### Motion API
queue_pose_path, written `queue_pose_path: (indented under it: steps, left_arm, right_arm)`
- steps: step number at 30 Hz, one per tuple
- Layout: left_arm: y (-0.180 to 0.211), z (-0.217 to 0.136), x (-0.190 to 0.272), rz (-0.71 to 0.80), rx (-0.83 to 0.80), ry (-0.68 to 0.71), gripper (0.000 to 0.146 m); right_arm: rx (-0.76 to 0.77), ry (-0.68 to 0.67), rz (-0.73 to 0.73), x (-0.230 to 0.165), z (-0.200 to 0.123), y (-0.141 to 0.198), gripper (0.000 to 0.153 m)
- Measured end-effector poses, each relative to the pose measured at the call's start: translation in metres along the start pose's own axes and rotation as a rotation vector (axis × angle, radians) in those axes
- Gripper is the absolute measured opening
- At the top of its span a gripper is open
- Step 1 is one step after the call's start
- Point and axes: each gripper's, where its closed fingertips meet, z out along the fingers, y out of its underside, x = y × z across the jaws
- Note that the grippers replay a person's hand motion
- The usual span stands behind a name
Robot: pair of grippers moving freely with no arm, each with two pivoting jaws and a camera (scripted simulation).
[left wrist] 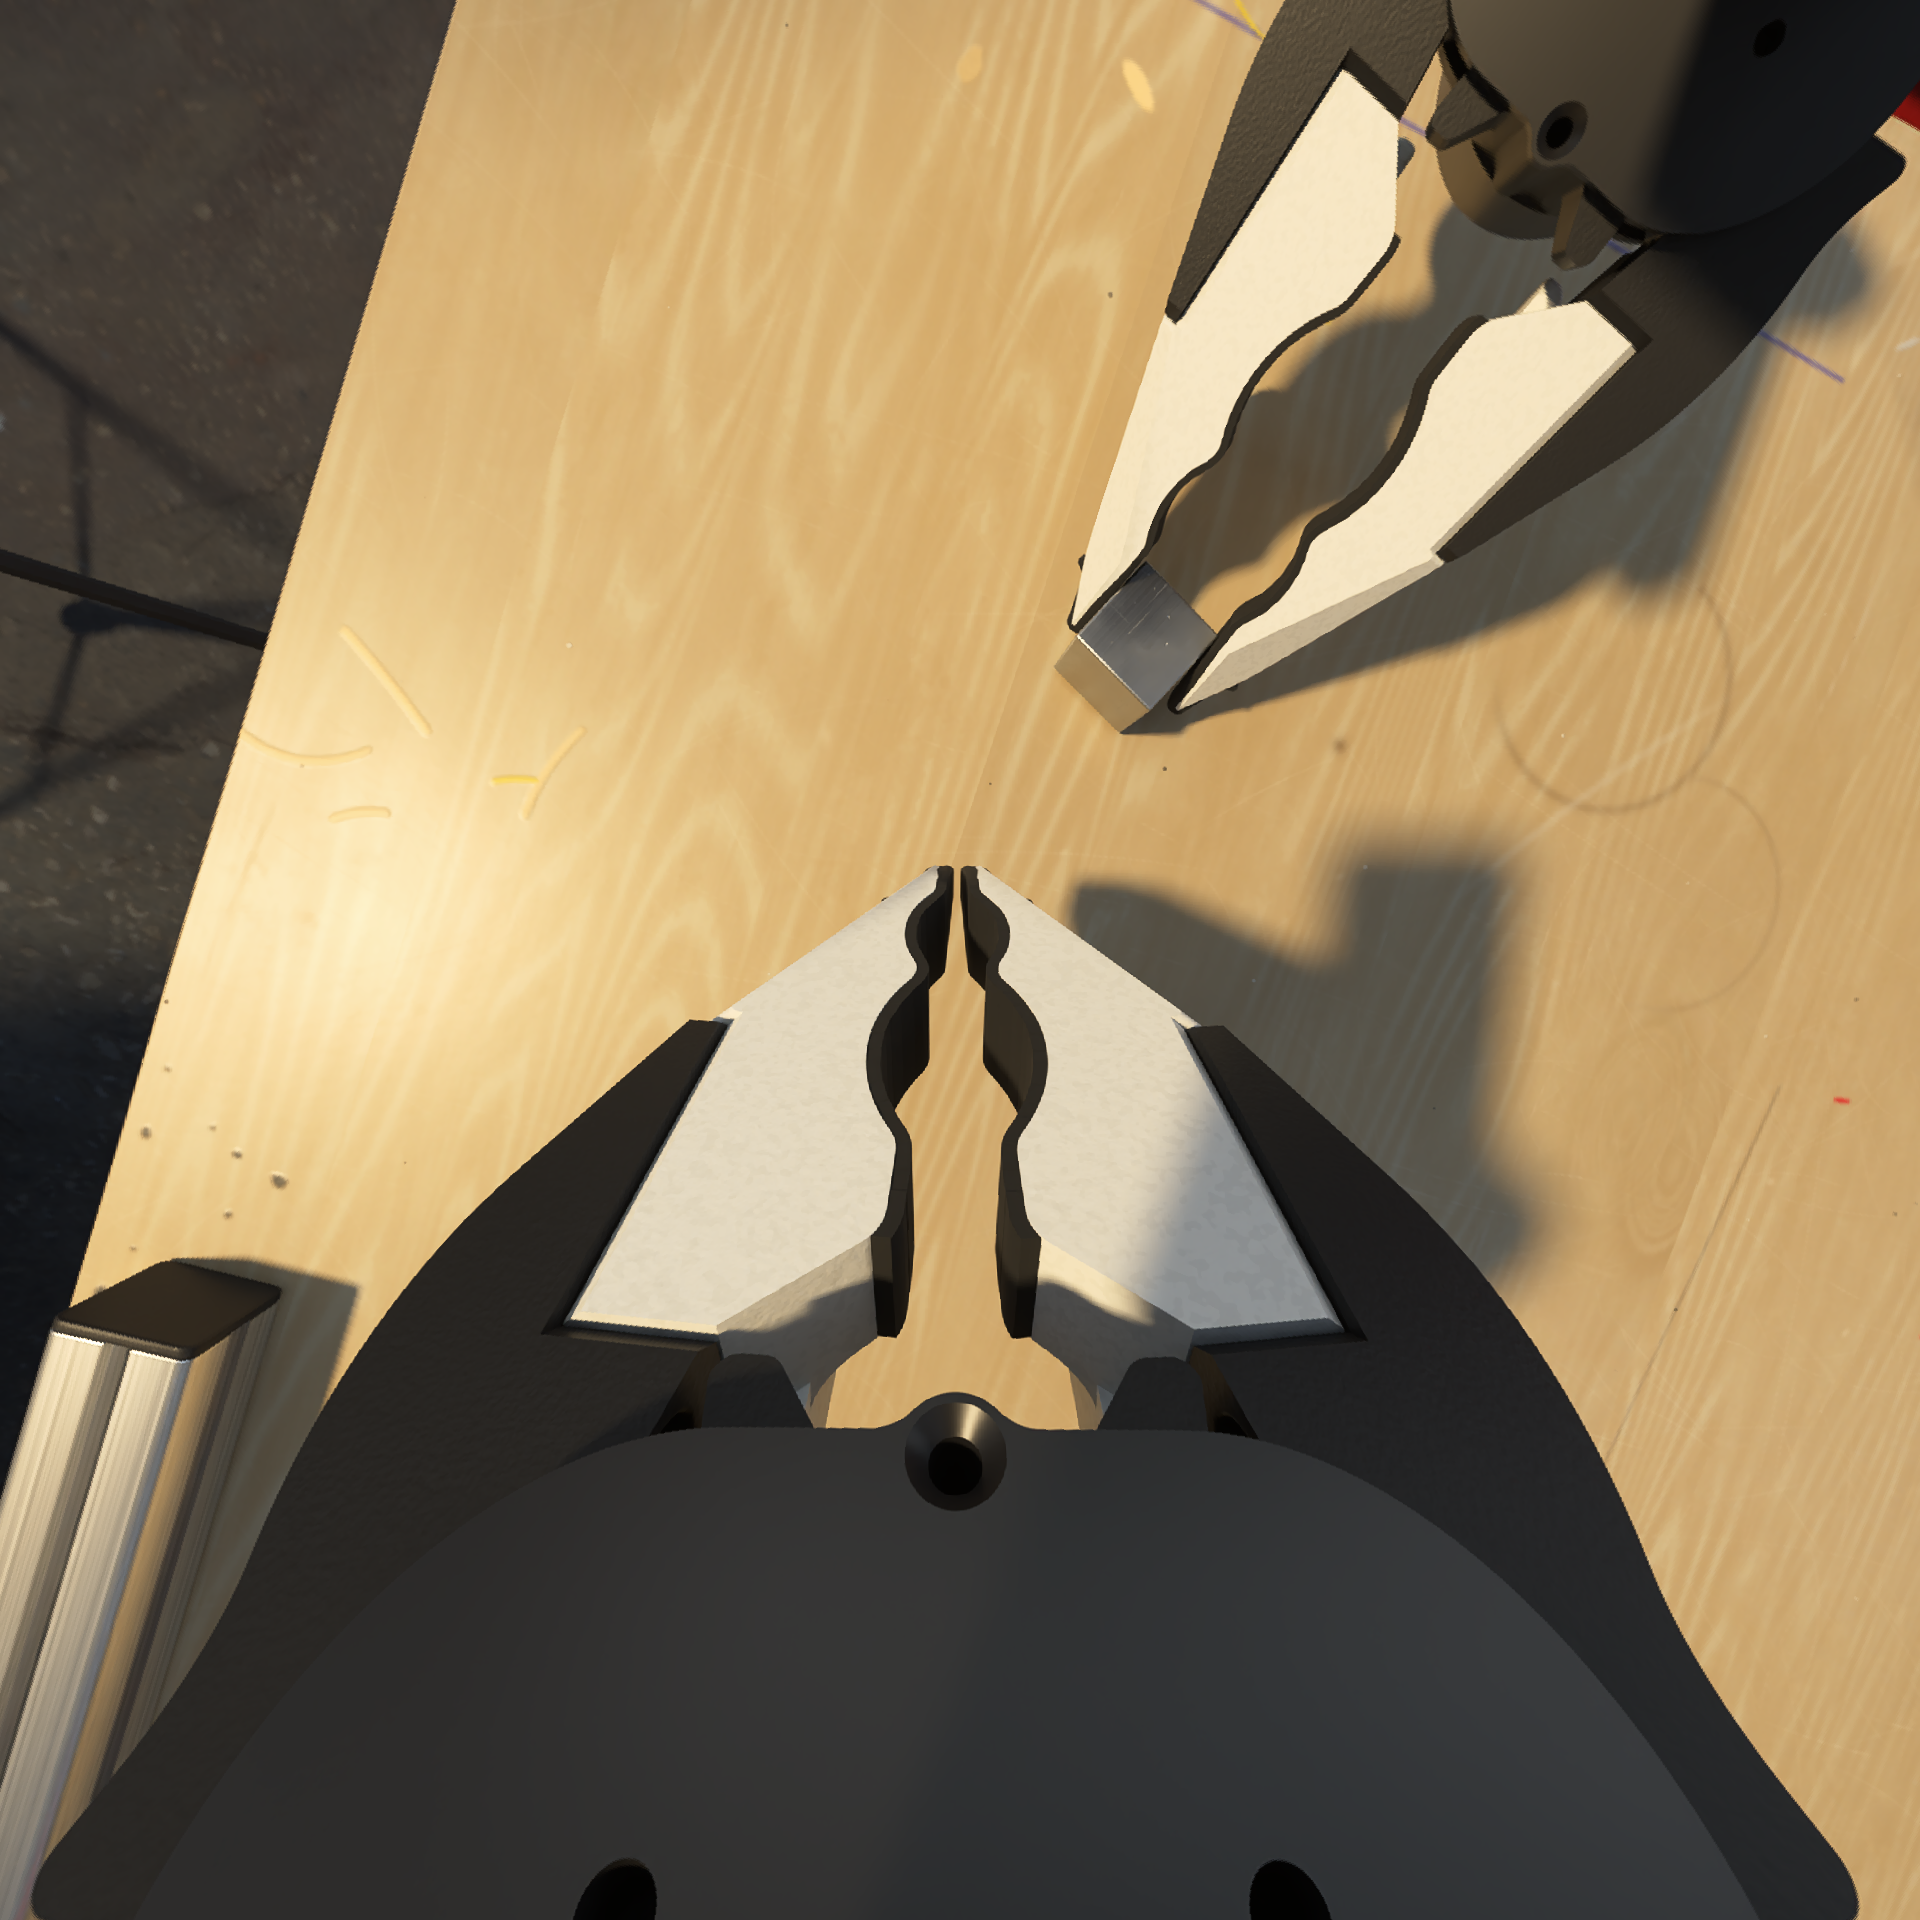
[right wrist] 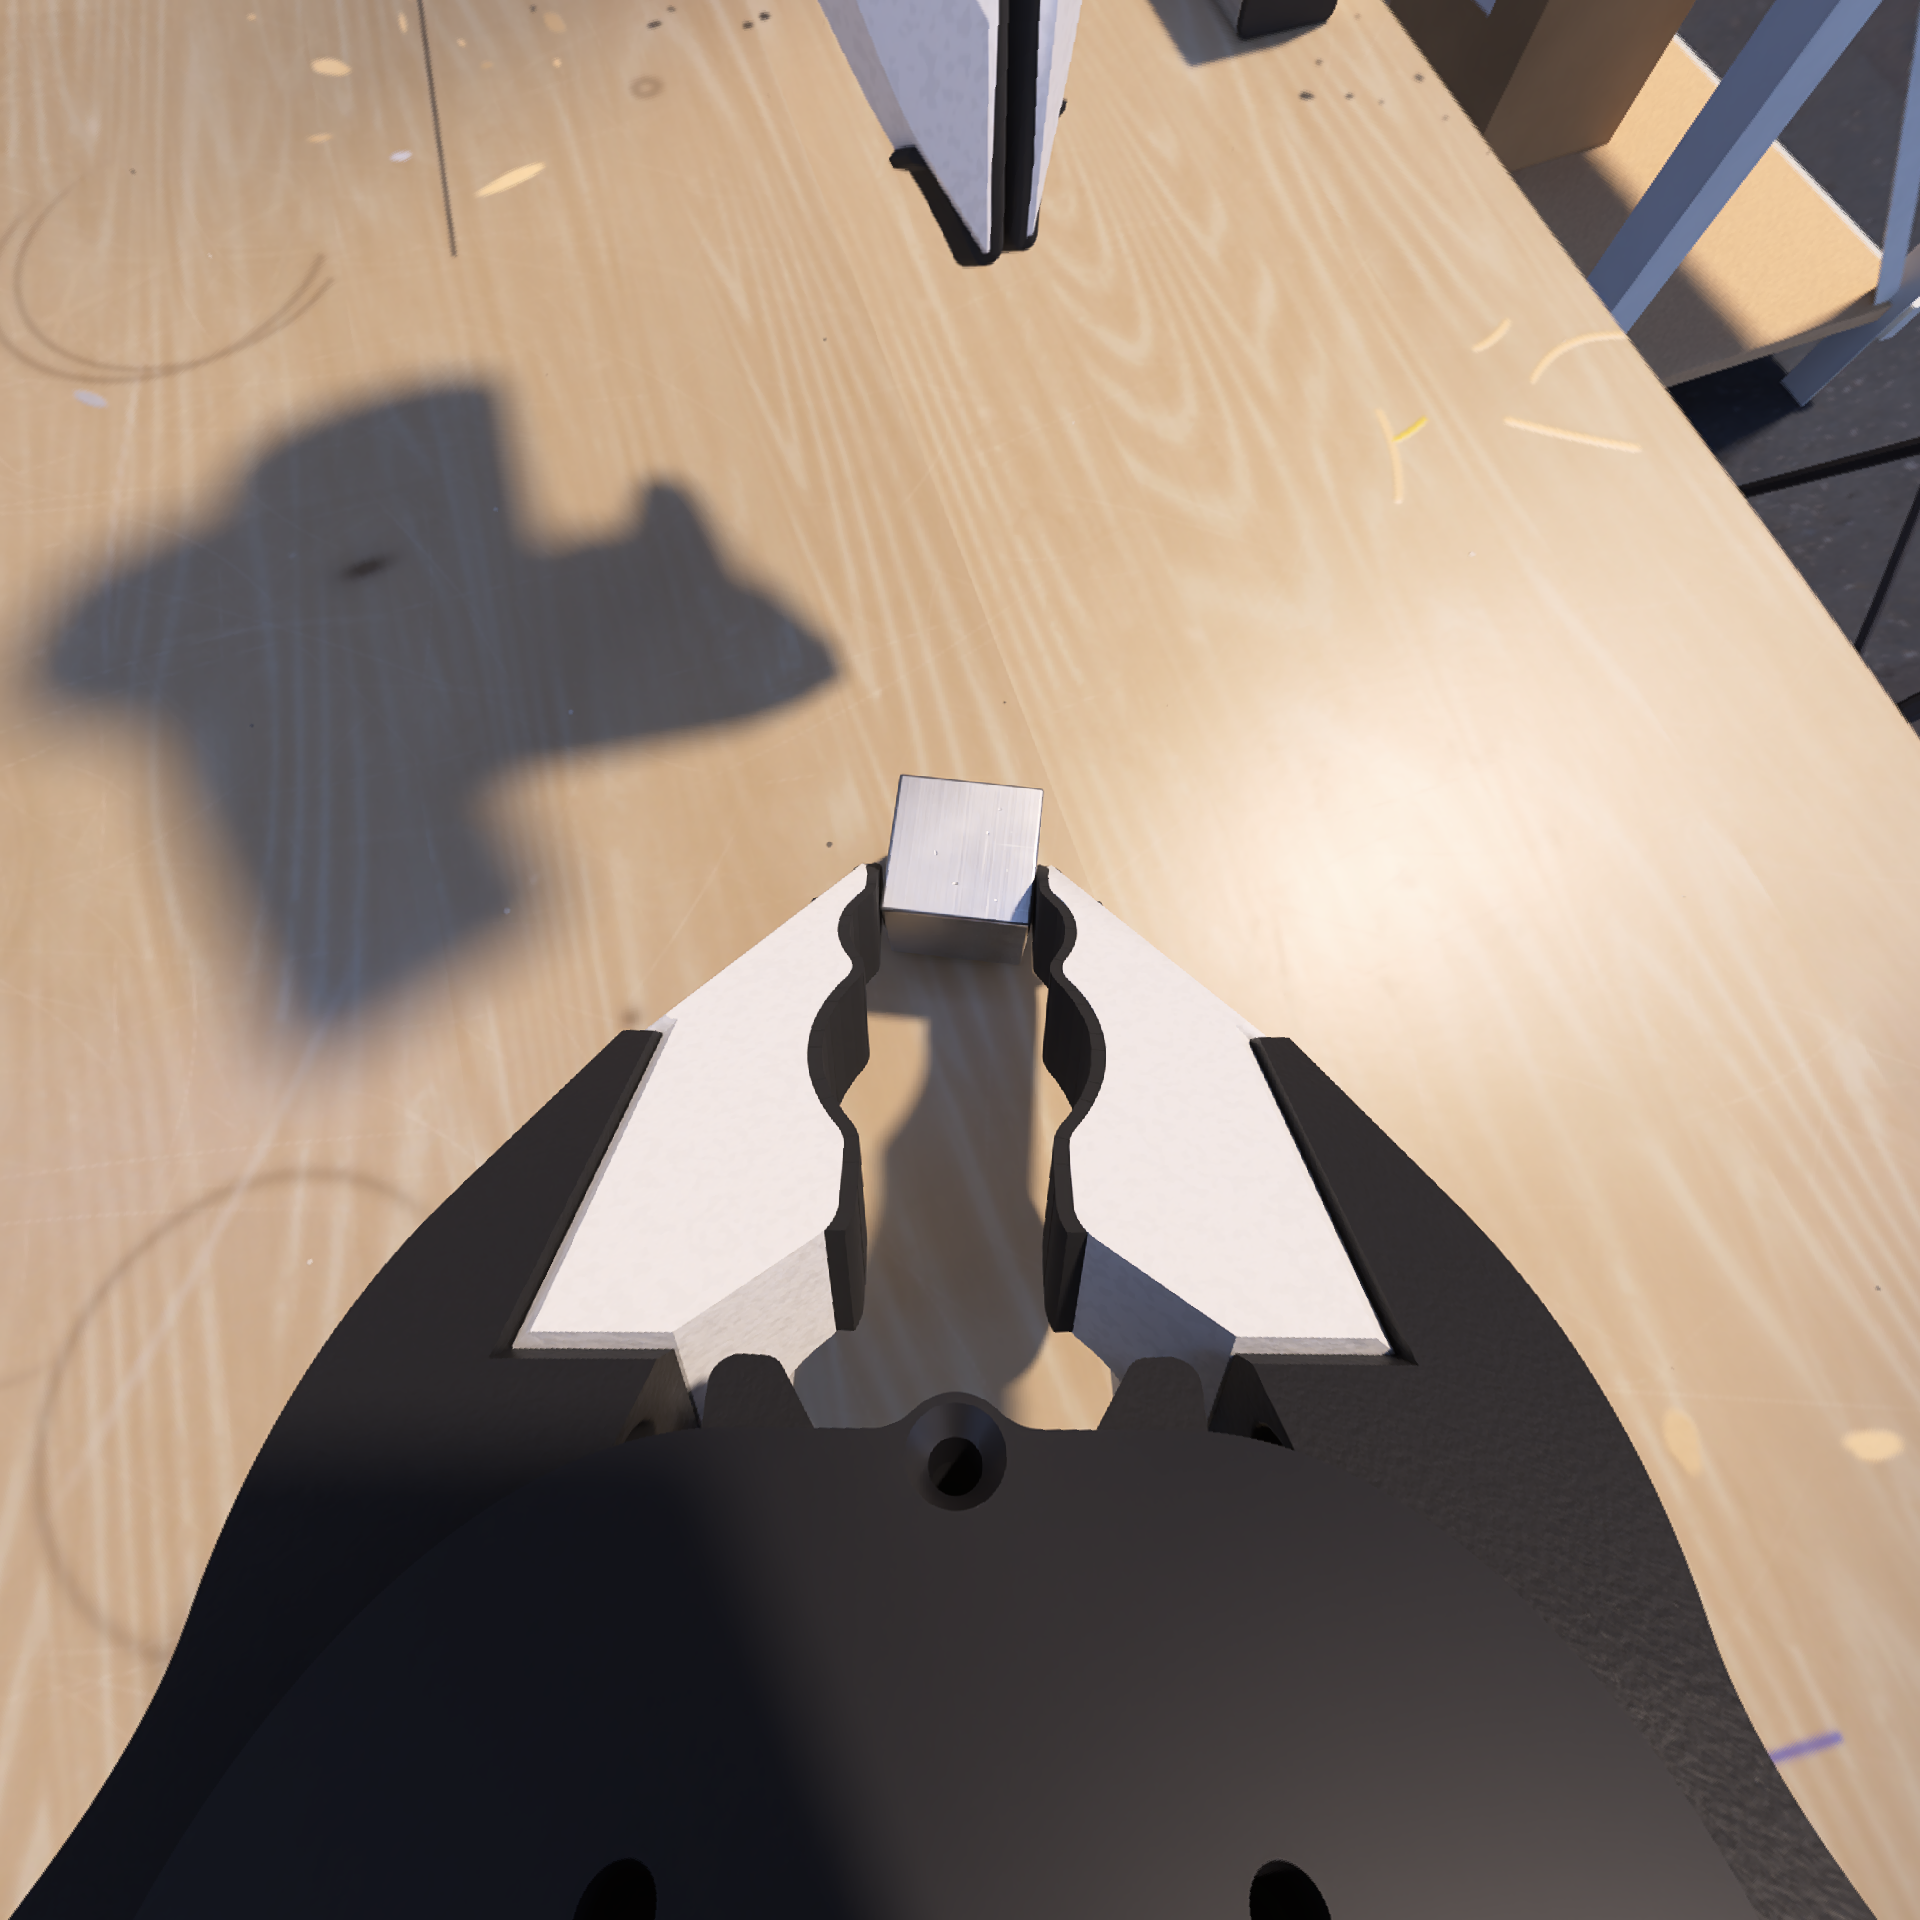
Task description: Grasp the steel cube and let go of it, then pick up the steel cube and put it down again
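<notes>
**Two grippers, one cube in the right-hand grip**

Your right gripper (right wrist: pixel 958 896) has its two fingertips pressed against opposite sides of the steel cube (right wrist: pixel 964 854), so the gap between them is exactly one cube wide. Only the near half of the cube sits between the tips; the far half sticks out beyond them. From your left wrist view the same cube (left wrist: pixel 1135 646) appears at the wooden table (left wrist: pixel 727 416) surface (whether it rests on the wood or hangs just above it, you cannot tell). Your left gripper (left wrist: pixel 956 875) holds nothing: its fingers are drawn almost together, with only a thin slit between the tips, and it hangs over bare wood, well apart from the cube. An aluminium post (left wrist: pixel 114 1455) stands at the table's edge beside it.
</notes>
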Motion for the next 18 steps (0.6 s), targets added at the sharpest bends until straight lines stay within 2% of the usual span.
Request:
queue_pose_path:
  steps: [18]
  left_arm:
    - [0.0008, 0.0022, 0.0015, -0.001, -0.008, 0.011, 0.001]
  right_arm:
    - [0.013, 0.0, 0.011, 0.0014, -0.001, -0.0015, 0.028]
